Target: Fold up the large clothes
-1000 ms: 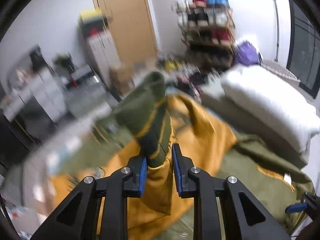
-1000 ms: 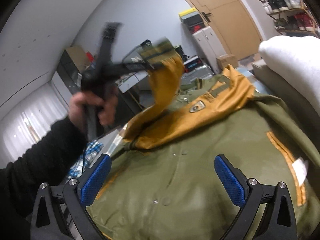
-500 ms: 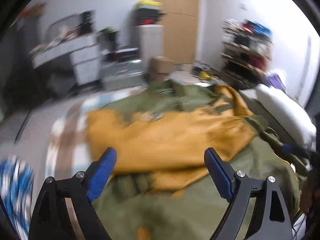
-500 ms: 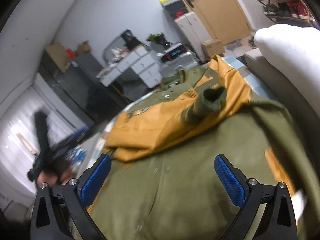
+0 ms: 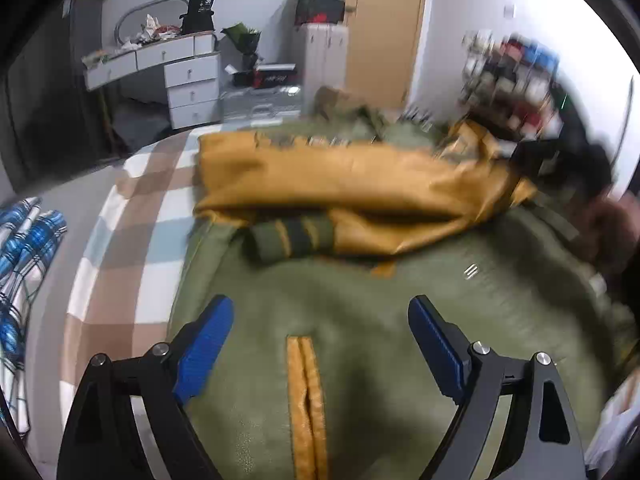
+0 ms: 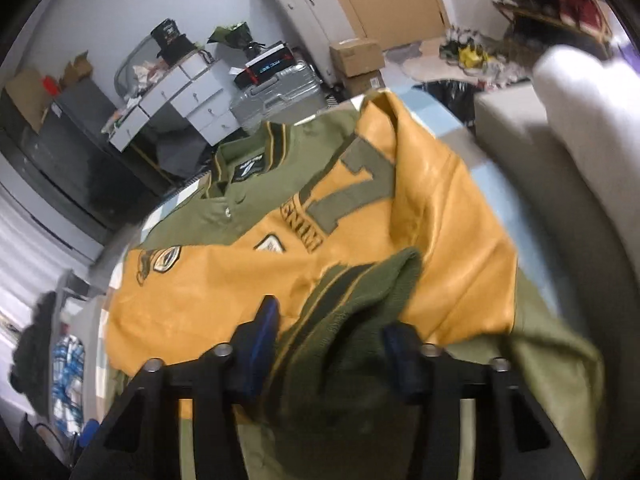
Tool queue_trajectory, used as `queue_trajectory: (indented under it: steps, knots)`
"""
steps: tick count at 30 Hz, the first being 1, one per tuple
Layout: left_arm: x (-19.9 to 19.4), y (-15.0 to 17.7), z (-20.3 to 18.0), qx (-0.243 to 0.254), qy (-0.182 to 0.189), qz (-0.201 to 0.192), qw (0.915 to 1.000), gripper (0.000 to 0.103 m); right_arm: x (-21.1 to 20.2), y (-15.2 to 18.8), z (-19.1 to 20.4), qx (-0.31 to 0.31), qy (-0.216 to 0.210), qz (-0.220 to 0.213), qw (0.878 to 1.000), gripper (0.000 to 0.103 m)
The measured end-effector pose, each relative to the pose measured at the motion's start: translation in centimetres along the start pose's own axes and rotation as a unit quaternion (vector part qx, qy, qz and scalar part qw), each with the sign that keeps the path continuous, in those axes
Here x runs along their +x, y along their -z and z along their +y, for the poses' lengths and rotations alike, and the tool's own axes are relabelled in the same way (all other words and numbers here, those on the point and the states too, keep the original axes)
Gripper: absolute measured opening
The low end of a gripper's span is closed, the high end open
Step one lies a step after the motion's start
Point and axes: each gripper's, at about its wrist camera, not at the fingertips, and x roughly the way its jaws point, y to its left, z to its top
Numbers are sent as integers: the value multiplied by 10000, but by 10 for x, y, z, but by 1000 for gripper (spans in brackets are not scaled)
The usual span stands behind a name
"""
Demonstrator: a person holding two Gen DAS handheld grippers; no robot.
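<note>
Left gripper [image 5: 320,336], right gripper [image 6: 328,336]: black angular frames, silver screws, ribbed blue pads [image 5: 204,344].

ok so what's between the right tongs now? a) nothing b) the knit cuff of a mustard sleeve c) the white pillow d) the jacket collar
b, the right tongs have just been closing around the dark green ribbed cuff at the end of the mustard sleeve.
</note>
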Motion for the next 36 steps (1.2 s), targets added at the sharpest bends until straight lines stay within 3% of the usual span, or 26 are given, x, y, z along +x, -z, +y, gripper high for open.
queue_trajectory:
  steps: [3, 5, 11, 16, 18, 22, 25, 28, 29, 30, 32, 34, 36]
  knots:
    - [-2, 13, 7, 145, -109, 77, 9998, 86, -6, -13, -2, -28, -2, -23, 10000, 22]
    - [4, 14, 15, -39, 5, 183, 9998, 86, -8, -26, -3, -158, -3, -150, 9998, 17]
    - [6, 18, 42, -701, 465, 330, 9959, 86, -28, -45, 21, -682, -98, -594, 9959, 14]
    - [1, 20, 35, -627, 375, 286, 9969, 86, -25, -61, 43, -1428, 472, -1028, 9833, 14]
    - [1, 22, 34, -622, 357, 289, 9970, 86, -3, -68, 34, -1523, 1091, -936, 9778, 14]
    - [1, 24, 37, -669, 394, 287, 9966, 86, 36, -59, -1, -1398, 1644, -137, 9763, 14]
    - [3, 24, 38, -655, 413, 302, 9965, 86, 27, -43, 0, -1592, 1686, -235, 9725, 17]
    - [5, 23, 38, -590, 447, 345, 9967, 86, 1, -41, 24, -1710, 1328, -495, 9750, 17]
    - [5, 23, 37, -569, 443, 353, 9968, 86, -10, -43, 42, -1892, 1084, -608, 9740, 26]
    - [5, 22, 36, -555, 435, 354, 9969, 86, -21, -42, 62, -2065, 817, -737, 9722, 48]
    - [5, 22, 36, -560, 408, 358, 9970, 86, -26, -37, 87, -2211, 466, -781, 9710, 79]
    - [5, 23, 38, -598, 379, 347, 9969, 86, -8, -25, 107, -2343, 305, -507, 9704, 76]
    - [4, 23, 39, -643, 335, 337, 9968, 86, 36, -7, 116, -2440, 704, -30, 9672, 71]
